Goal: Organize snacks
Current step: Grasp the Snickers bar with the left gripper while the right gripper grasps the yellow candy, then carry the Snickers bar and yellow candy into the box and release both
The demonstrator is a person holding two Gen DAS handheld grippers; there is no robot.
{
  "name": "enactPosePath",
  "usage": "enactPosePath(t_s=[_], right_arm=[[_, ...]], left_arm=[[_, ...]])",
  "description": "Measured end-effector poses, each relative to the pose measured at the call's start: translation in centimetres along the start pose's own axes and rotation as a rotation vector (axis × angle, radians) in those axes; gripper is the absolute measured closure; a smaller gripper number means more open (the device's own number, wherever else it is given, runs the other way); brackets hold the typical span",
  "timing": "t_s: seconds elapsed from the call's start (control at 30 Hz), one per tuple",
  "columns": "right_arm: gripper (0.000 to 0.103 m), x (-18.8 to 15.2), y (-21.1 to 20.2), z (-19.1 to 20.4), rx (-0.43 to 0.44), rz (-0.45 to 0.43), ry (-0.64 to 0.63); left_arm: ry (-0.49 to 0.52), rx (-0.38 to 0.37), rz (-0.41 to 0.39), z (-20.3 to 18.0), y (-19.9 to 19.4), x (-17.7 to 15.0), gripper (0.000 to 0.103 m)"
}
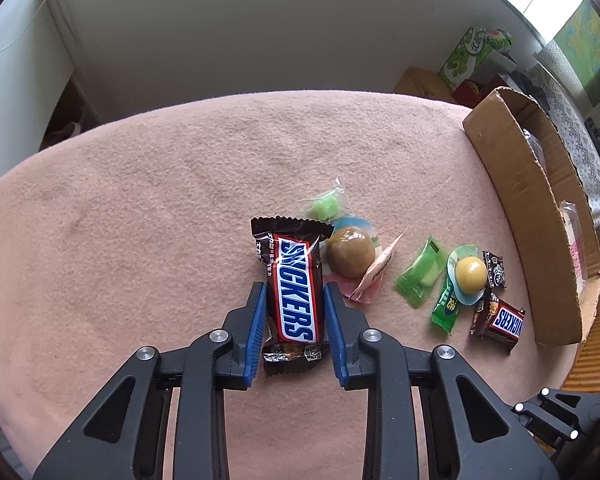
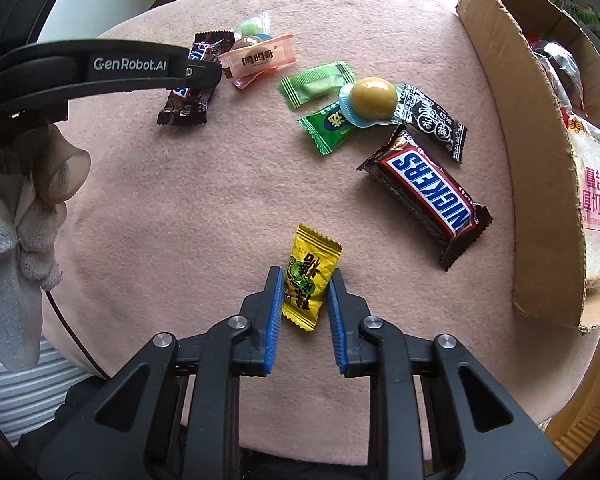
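A Snickers bar (image 1: 296, 284) lies lengthwise on the pink cloth (image 1: 160, 200), and my left gripper (image 1: 293, 286) is shut on it, blue pads against both long sides. From the right wrist view the same gripper (image 2: 204, 72) crosses over that bar (image 2: 186, 98). My right gripper (image 2: 306, 272) is shut on a yellow wrapped candy (image 2: 310, 276) that rests on the cloth (image 2: 180, 200). A second Snickers bar (image 2: 428, 196) lies loose to its right.
A cluster of sweets lies between the grippers: green wrapped candies (image 2: 320, 84), a yellow ball candy (image 2: 372, 98), a black candy (image 2: 436, 124), a pink packet (image 2: 260, 60). A cardboard box (image 2: 500, 80) holding packaged bread stands at the right edge. A gloved hand (image 2: 12, 220) is at the left.
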State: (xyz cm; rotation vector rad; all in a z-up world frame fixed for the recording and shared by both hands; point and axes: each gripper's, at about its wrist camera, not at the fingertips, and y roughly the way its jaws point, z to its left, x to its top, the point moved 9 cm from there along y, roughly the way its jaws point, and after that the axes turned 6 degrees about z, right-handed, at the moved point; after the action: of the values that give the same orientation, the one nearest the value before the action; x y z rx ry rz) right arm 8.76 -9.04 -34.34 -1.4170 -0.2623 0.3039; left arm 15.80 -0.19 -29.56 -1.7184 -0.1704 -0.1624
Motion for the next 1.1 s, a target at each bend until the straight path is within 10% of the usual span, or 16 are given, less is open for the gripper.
enactPosePath(t_s=[1.1], right_arm=[[0.091, 1.4, -10.3, -9.0, 0.096, -0.136, 0.076]], left_arm=[[0.005, -0.03, -0.06, -1.3, -4.8, -3.6, 0.076]])
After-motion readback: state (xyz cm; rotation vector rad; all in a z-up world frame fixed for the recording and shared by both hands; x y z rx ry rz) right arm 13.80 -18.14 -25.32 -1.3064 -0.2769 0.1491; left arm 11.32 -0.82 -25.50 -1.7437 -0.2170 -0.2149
